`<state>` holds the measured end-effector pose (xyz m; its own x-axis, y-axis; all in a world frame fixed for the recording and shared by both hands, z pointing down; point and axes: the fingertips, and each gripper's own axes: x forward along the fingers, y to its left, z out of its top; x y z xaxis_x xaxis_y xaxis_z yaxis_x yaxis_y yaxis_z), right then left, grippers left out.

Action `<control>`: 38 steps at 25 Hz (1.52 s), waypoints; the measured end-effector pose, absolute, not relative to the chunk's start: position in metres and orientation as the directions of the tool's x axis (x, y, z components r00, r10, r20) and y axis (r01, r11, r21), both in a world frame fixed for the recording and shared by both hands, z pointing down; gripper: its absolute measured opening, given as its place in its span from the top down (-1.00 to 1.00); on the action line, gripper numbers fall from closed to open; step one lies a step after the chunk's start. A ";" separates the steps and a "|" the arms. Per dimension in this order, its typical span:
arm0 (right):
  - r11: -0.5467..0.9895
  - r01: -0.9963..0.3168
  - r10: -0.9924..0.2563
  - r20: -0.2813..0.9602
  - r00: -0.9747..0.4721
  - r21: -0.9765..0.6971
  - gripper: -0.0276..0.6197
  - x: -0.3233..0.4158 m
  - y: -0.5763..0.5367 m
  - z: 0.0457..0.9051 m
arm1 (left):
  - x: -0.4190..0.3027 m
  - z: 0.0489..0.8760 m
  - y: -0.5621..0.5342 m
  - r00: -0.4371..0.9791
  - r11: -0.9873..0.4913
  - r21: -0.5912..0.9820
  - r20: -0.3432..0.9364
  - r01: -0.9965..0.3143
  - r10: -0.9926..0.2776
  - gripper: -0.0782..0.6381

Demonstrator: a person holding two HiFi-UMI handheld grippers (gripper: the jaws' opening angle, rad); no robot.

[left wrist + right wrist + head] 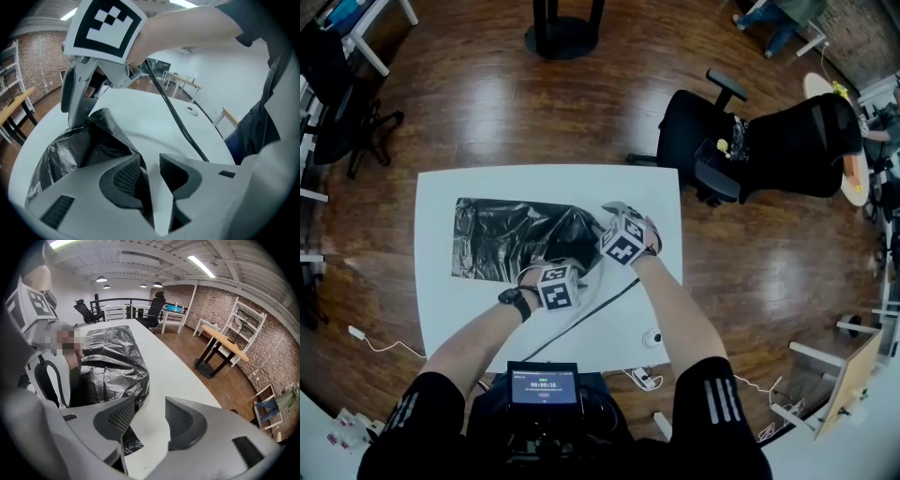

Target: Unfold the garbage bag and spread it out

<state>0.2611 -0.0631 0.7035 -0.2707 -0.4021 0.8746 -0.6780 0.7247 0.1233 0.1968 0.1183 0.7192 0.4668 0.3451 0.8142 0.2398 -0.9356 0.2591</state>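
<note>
Left gripper is standing narrowly apart, right gripper wide; both are hanging empty at the crumpled end of the garbage bag on the table.

The left gripper and right gripper are pale grey moulded plastic, their jaws lined with dark gridded pads. Each carries a white cube printed with black square markers — a thin black cable trails from the right one. The person wears short black sleeves with white stripes, a black wristwatch and a chest-mounted screen.
</note>
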 end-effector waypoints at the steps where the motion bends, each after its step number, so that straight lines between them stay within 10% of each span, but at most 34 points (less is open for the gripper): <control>1: 0.728 -0.674 -0.393 0.881 -0.264 0.123 0.20 0.262 -0.063 0.708 | 0.197 0.719 0.119 0.466 -0.935 0.258 0.815 0.243 0.346 0.39; 38: 0.670 -0.713 -0.463 0.867 -0.184 0.207 0.18 0.290 -0.086 0.705 | 0.163 0.641 0.115 0.751 -0.989 -0.031 0.654 0.143 0.089 0.33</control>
